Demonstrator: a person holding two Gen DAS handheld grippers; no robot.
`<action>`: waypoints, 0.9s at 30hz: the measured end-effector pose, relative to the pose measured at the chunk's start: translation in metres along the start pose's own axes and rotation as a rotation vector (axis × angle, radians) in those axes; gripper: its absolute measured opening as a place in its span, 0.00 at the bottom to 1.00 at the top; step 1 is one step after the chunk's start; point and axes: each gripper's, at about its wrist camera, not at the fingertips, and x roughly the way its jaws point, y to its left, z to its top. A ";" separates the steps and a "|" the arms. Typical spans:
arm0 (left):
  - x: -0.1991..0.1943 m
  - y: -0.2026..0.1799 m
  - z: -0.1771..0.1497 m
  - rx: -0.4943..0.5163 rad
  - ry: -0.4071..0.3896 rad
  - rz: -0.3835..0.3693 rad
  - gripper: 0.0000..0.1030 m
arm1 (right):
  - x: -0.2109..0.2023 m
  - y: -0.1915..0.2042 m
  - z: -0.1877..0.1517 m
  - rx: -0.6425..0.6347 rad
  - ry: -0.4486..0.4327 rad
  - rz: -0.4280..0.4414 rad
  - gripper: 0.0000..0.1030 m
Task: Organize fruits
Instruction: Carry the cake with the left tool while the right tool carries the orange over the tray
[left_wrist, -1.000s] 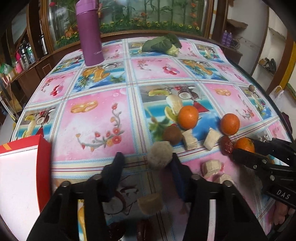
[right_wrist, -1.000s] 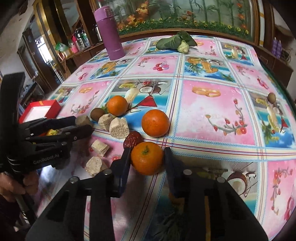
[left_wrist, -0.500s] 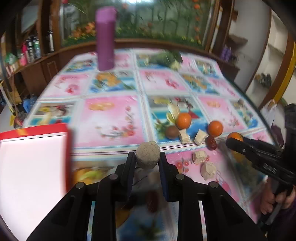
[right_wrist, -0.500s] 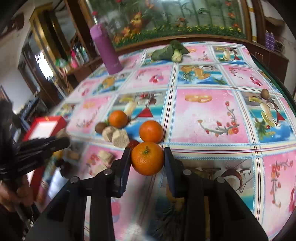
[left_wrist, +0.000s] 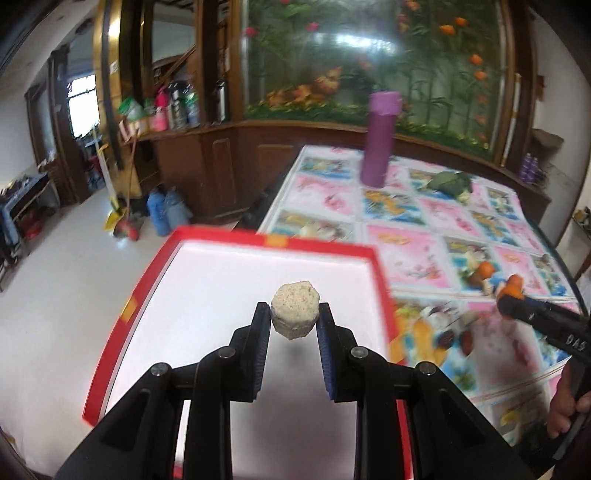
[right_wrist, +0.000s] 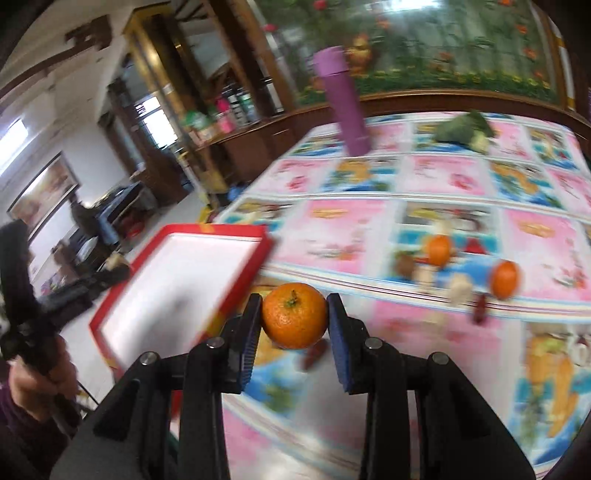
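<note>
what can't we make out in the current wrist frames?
- Left wrist: near part of the red box floor is hidden behind the left gripper holding the beige chunk.
- Left wrist: fruit left on the tablecloth is motion-blurred and small, types unclear.
- Right wrist: the item under the orange in the right gripper is mostly covered and blurred.

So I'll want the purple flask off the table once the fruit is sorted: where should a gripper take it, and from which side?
Probably mid-body. The purple flask stands upright as a tall, straight cylinder, so come in level from the near, open side of the table and close across its width, below the cap. The green bundle lies to its right, apart from it; the left side looks freer.
</note>
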 end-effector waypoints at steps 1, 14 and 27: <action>0.004 0.004 -0.004 -0.008 0.015 0.001 0.24 | 0.005 0.010 0.000 -0.015 0.008 0.011 0.36; 0.023 0.045 -0.040 -0.028 0.086 0.067 0.24 | 0.084 0.123 -0.023 -0.191 0.180 0.101 0.36; 0.026 0.064 -0.050 -0.065 0.118 0.118 0.38 | 0.115 0.137 -0.036 -0.219 0.289 0.051 0.44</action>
